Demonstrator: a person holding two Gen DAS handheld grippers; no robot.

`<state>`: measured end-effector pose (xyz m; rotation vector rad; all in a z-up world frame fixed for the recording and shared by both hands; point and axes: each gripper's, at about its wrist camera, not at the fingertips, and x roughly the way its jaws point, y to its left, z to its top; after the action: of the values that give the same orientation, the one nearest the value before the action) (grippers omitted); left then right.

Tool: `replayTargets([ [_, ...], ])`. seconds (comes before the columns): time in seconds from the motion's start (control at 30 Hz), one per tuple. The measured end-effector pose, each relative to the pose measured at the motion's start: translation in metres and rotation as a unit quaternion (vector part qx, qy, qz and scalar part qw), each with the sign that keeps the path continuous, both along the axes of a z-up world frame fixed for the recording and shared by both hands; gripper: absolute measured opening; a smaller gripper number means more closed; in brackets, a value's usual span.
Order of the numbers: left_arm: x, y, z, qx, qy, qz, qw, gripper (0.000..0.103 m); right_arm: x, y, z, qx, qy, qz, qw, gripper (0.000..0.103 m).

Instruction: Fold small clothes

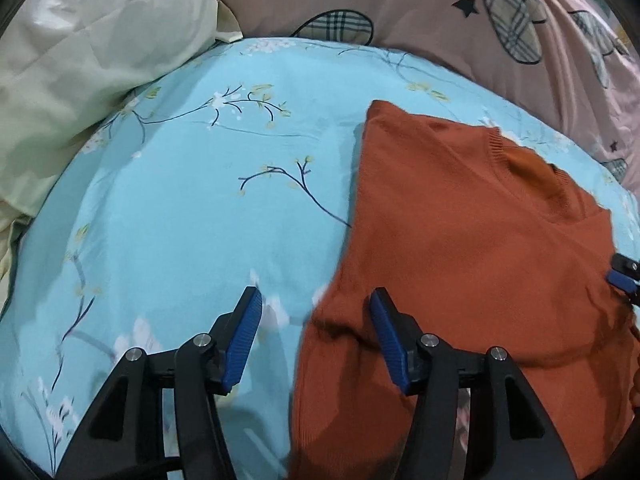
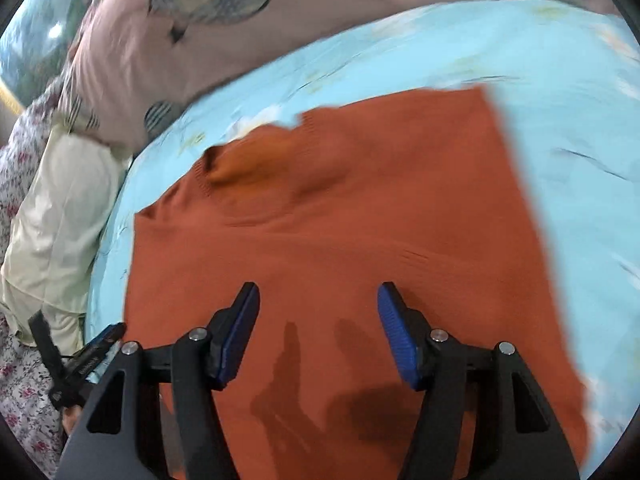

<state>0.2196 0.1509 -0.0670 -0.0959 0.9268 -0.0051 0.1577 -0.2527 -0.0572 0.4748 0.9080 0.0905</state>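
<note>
Left gripper (image 1: 316, 312): jaws released, straddling the sweater's left edge.
Right gripper (image 2: 319, 304): jaws released, above the sweater.
Sweater (image 2: 340, 240): rust-orange, flat on the bed (image 1: 180, 220).
Far: pillows (image 1: 92, 52).

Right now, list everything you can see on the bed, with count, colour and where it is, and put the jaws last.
sweater: one, rust orange, flat on the sheet with its neckline away from the cameras.
bed sheet: one, light blue with a branch-and-flower print, under the sweater.
pillow: one, pale cream, at the far left of the bed.
quilt: one, pink with plaid shapes and dark stars, along the far side.
floral fabric: one, white with red flowers, at the left edge of the right view.
left gripper: jaws open, over the sweater's left edge.
right gripper: jaws open, over the sweater's near part.
</note>
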Motion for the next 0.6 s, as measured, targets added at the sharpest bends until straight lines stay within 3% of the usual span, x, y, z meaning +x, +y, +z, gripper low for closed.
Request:
replayTargets([
  [0.23, -0.065, 0.014, 0.013, -0.02, -0.006, -0.013, 0.9997, 0.058, -0.102, -0.058, 0.005, -0.015, -0.012, -0.054, 0.998, 0.066],
  [0.43, -0.116, 0.023, 0.007, -0.032, 0.008, -0.05, 0.9982, 0.059, -0.153, -0.09, 0.006, -0.03, -0.015, -0.081, 0.996, 0.067],
  [0.6, -0.152, 0.019, -0.007, -0.054, 0.036, -0.104, 0.9924, 0.059, -0.178, -0.09, -0.015, 0.058, 0.011, 0.002, 0.998, 0.067],
])
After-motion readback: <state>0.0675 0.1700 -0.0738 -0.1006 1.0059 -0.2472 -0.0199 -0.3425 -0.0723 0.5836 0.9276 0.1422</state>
